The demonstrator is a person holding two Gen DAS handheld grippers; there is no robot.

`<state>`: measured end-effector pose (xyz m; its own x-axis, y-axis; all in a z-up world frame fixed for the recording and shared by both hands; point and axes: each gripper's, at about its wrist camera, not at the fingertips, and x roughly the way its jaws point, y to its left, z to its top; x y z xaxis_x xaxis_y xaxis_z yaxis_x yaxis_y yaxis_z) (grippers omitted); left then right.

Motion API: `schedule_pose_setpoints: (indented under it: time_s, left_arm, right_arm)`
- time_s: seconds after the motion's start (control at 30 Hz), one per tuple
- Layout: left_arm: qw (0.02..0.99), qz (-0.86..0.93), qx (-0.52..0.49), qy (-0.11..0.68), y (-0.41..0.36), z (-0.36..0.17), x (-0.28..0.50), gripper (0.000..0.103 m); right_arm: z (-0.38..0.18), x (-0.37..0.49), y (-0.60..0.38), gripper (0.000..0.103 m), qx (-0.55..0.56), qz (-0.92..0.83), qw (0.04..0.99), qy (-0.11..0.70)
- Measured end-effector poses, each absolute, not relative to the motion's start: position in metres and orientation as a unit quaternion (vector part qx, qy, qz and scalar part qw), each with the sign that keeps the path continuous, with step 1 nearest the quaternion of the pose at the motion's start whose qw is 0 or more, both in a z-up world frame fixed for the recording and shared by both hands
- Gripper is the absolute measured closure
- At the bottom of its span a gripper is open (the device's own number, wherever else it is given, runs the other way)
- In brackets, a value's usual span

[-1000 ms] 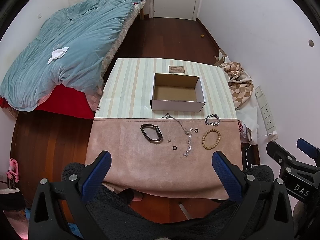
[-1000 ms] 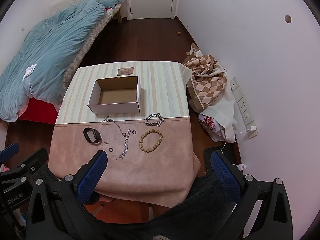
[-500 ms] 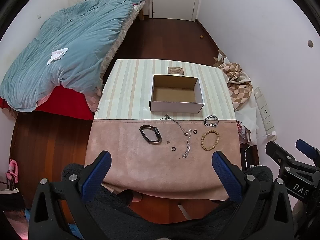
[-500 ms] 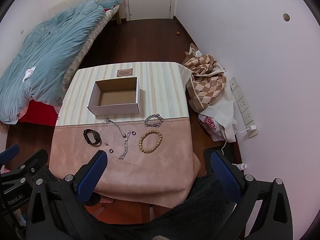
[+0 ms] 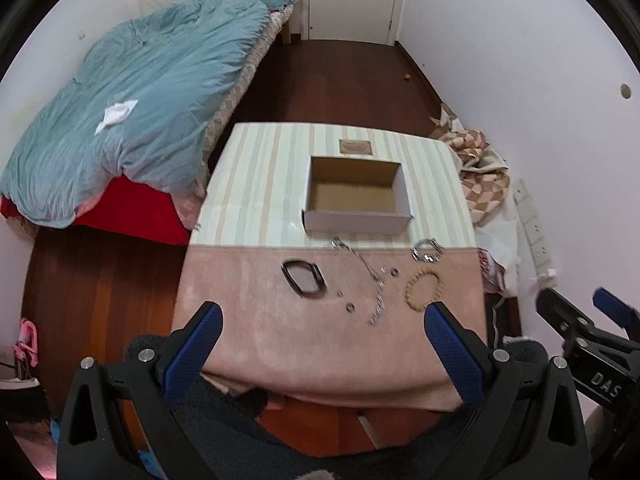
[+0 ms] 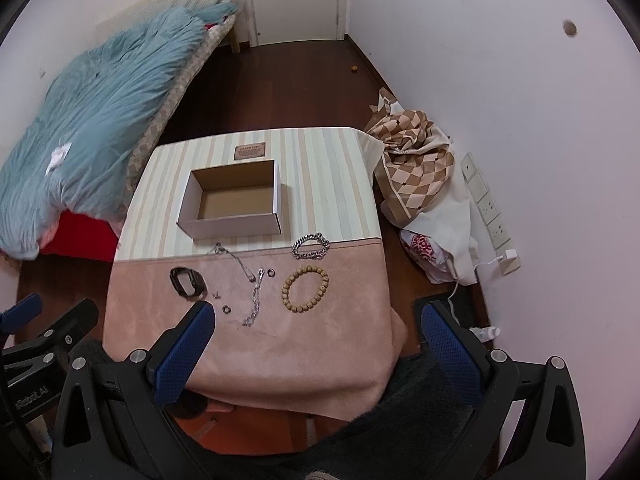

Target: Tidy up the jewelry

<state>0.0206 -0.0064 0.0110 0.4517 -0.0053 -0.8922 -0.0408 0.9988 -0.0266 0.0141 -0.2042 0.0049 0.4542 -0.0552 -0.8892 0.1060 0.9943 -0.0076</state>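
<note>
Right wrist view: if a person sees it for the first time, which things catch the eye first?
Probably the open cardboard box, empty, on the striped far part of the table. Next, the jewelry spread on the pink cloth in front of it: a wooden bead bracelet, a silver chain bracelet and a black band. Both tongs, left and right, are open and empty.

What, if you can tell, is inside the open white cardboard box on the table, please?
The open white cardboard box shows only its bare brown floor, with no jewelry in it. The strip of floor behind its near wall is hidden.
</note>
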Motion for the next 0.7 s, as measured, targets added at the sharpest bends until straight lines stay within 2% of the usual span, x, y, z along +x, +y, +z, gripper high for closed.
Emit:
schedule_pose_setpoints:
  time_s: [0.2,0.4,0.63,0.7]
  left_arm:
    - [0.854,0.049,-0.005,0.518,0.000,-0.025,0.069,0.000]
    - [0.807,0.070,0.003,0.586,0.010,-0.110,0.116,0.001]
    - [0.754,0.092,-0.023,0.650,0.031,-0.188,0.126,0.001]
    - [0.749,0.094,-0.035,0.655,0.037,-0.200,0.126,0.007]
  right_arm:
    - [-0.036,0.046,-0.232,0.000,0.070,-0.096,0.841,0.528]
    - [-0.111,0.084,-0.242,0.000,0.067,-0.128,0.807,0.572]
    - [-0.197,0.115,-0.236,0.004,0.049,-0.130,0.766,0.628]
    - [-0.216,0.119,-0.233,0.007,0.046,-0.130,0.758,0.637]
